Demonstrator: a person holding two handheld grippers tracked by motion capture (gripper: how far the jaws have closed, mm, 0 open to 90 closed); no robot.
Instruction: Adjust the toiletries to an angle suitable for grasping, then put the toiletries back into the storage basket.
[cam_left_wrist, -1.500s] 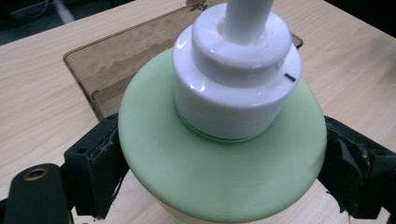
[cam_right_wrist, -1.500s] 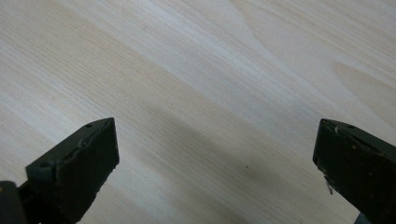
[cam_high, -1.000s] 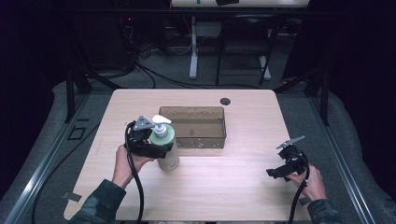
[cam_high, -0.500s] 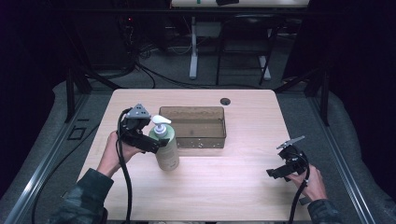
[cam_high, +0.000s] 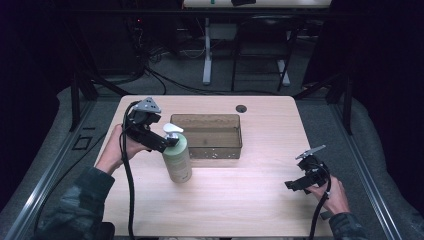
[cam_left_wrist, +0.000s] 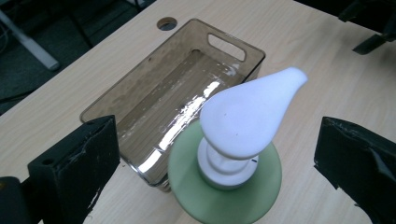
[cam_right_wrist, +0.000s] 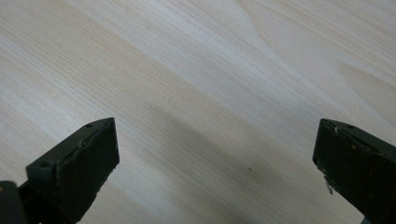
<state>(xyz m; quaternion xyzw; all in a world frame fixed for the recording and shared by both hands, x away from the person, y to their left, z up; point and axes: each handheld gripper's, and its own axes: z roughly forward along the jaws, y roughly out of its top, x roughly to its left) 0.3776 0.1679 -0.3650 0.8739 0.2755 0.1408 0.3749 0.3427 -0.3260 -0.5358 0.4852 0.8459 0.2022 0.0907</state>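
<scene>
Having slid off to the bottle's (cam_high: 177, 159) nine o'clock, my left gripper (cam_left_wrist: 215, 158) spreads its fingers wide beside the pump, releasing it upright on the desk (cam_high: 250, 195); right gripper (cam_high: 300, 183) idles, fingers apart.

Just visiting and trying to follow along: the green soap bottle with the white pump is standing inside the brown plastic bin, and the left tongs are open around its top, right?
Not quite. The soap bottle stands on the table beside the brown bin, not inside it; the left gripper view shows the bin holding nothing. The rest holds: the left tongs are open, one jaw on each side of the white pump.
</scene>
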